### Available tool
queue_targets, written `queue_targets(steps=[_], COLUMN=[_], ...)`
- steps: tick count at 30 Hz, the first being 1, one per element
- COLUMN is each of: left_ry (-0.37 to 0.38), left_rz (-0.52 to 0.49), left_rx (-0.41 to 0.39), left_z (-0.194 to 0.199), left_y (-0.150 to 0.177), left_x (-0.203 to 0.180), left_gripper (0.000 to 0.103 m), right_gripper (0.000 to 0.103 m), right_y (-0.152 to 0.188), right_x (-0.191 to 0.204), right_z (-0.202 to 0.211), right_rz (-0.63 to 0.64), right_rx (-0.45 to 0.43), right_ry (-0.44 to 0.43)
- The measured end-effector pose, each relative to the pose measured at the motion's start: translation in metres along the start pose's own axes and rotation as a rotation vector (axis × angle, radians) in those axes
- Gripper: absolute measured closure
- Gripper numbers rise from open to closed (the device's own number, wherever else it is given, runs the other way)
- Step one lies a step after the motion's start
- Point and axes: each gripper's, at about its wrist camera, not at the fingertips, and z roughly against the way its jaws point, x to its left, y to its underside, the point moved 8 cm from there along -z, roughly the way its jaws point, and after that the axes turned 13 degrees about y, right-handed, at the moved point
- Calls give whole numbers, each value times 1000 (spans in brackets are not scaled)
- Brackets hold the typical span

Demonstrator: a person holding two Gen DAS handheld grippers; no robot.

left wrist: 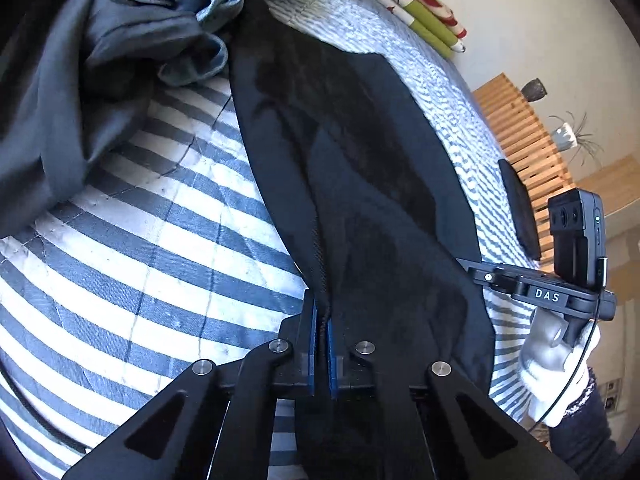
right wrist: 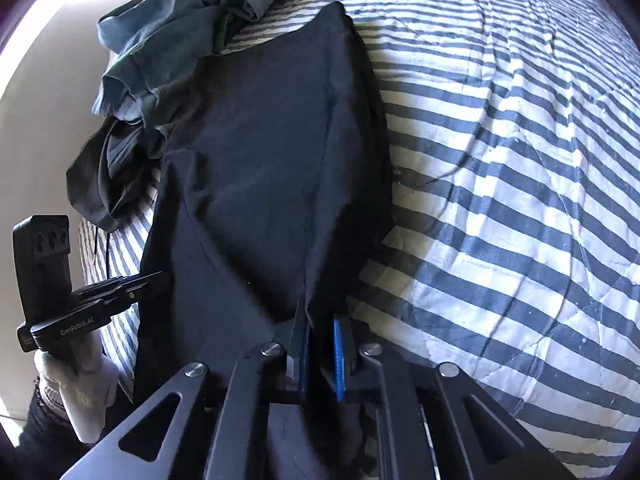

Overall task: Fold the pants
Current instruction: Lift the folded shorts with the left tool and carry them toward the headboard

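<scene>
Black pants (left wrist: 360,168) lie lengthwise on a blue-and-white striped bedspread (left wrist: 140,240). My left gripper (left wrist: 322,320) is shut on the pants' near left edge, with the cloth pinched between its blue pads. In the right wrist view, my right gripper (right wrist: 320,332) holds the near right edge of the pants (right wrist: 260,152), a fold of cloth between its pads. Each gripper also shows in the other's view, in a white-gloved hand: the right gripper (left wrist: 470,270) beside the pants' right edge, the left gripper (right wrist: 160,278) at their left edge.
A crumpled pile of grey-blue garments (left wrist: 140,40) lies at the far end of the pants, with a dark drawstring garment (right wrist: 104,168) beside it. A flat black object (left wrist: 520,212) rests near the bed's right edge. A slatted wooden unit (left wrist: 524,140) stands beyond.
</scene>
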Motion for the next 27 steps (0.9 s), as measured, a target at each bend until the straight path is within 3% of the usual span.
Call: queue_targets(steps=[7,14,20,24,27], left_ry=[112,199,267,315,295], left_rz=[-44,-231,-307,-266,-203], left_rx=[-117,-243,-276,-260,-245], left_z=[47,128,189,205,192], left_y=[-8,2,22,14,-12], left_x=[-43,-140,-200,-206,-184], left_gripper=[100,100,100,100,100], right_gripper=[97,97,97,97,97], right_y=[-2,8,29,27,3], right_x=[-11,-1,13,26,29], right_z=[58,167,263,294,280], right_rz=[-105,-109,-72,-44,-48], right_rx=[-126,-339,-489,-543,-516], right_ry=[-110,-167,-169,-117,-83])
